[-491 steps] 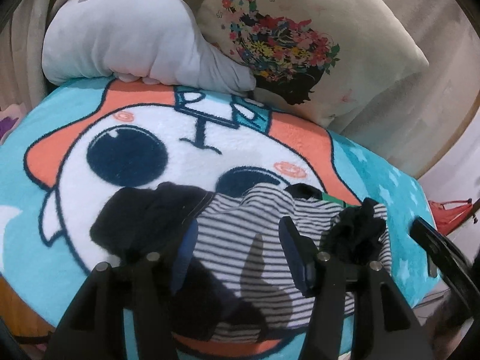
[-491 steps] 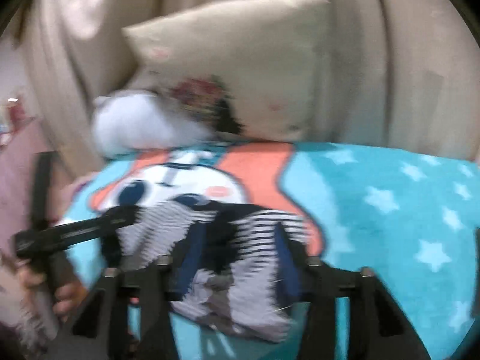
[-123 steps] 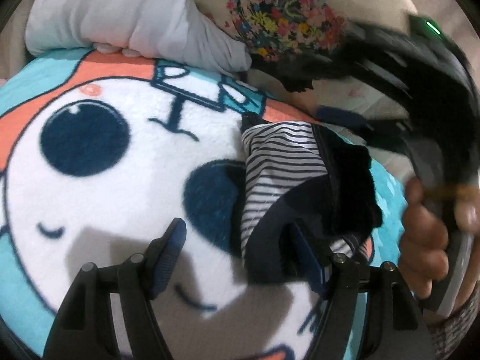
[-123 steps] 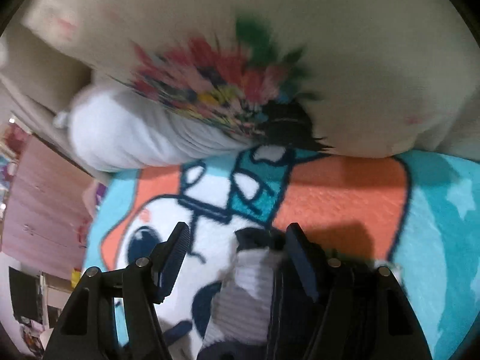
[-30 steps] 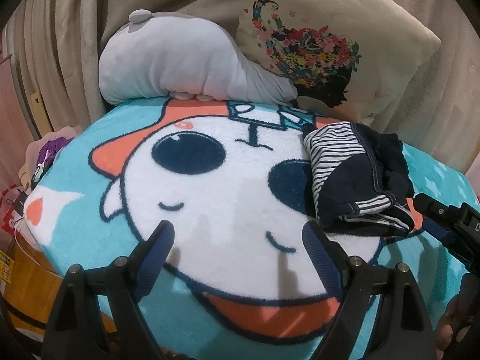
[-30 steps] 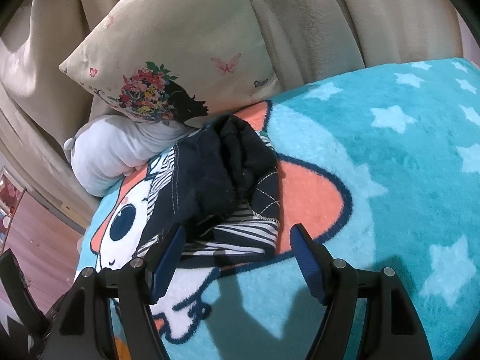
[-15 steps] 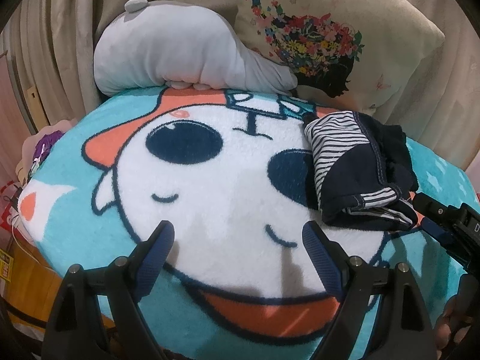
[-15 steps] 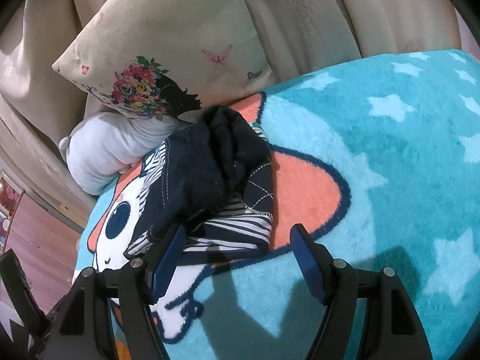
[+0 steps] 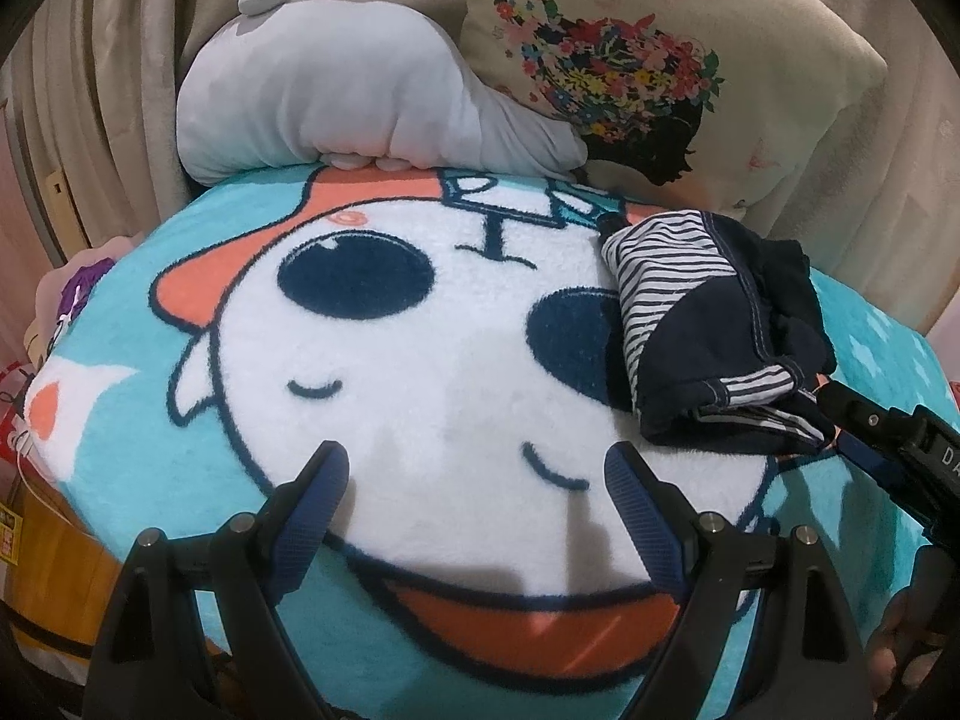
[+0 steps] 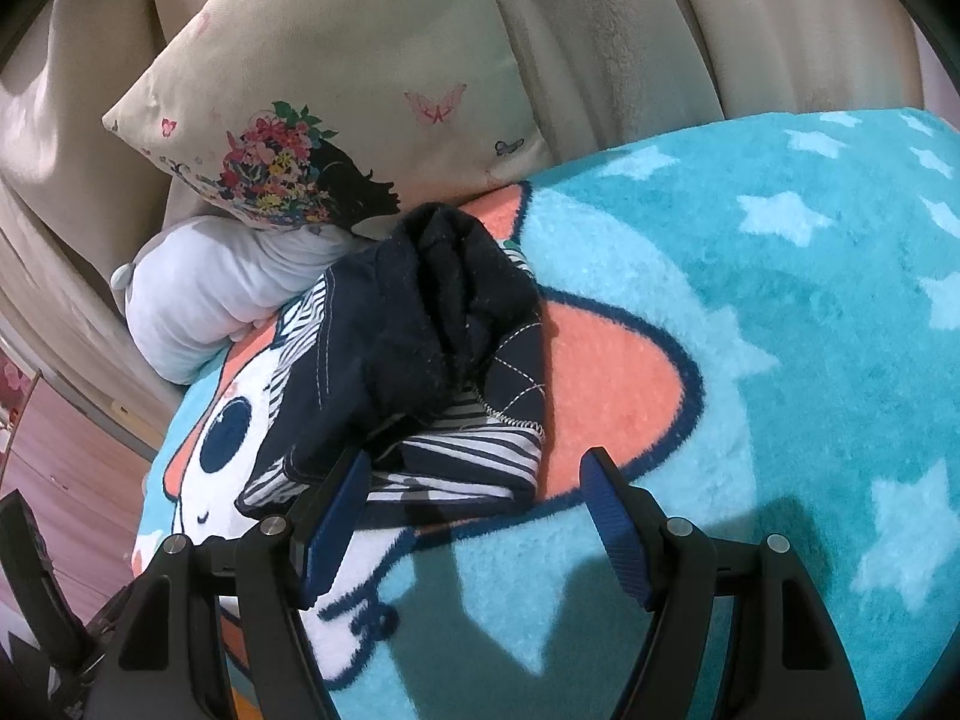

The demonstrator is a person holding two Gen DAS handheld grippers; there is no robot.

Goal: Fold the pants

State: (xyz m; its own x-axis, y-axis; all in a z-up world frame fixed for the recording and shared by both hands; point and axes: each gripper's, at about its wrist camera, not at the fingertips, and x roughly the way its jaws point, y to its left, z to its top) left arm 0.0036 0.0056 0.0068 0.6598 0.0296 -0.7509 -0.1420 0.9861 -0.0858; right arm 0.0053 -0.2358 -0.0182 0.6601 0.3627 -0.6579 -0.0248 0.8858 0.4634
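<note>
The pants [image 9: 708, 324], navy with black-and-white striped panels, lie folded in a small bundle on the cartoon blanket [image 9: 420, 360], near the pillows. They also show in the right wrist view [image 10: 420, 360]. My left gripper [image 9: 480, 504] is open and empty, over the blanket's white face area, left of and nearer than the bundle. My right gripper [image 10: 474, 510] is open and empty, just in front of the bundle; its left finger tip overlaps the bundle's near edge in the view. The right gripper also shows at the left wrist view's right edge [image 9: 888, 438].
A grey plush cushion [image 9: 360, 102] and a cream pillow with a floral print [image 9: 648, 72] lean against beige curtains behind the blanket. The blanket's teal starred part [image 10: 780, 330] spreads to the right. A wooden edge [image 9: 42, 546] shows at lower left.
Over the last second both grippers stayed open and drew slightly closer to the folded bundle. Earlier the pants lay spread and crumpled; they have since been folded and released.
</note>
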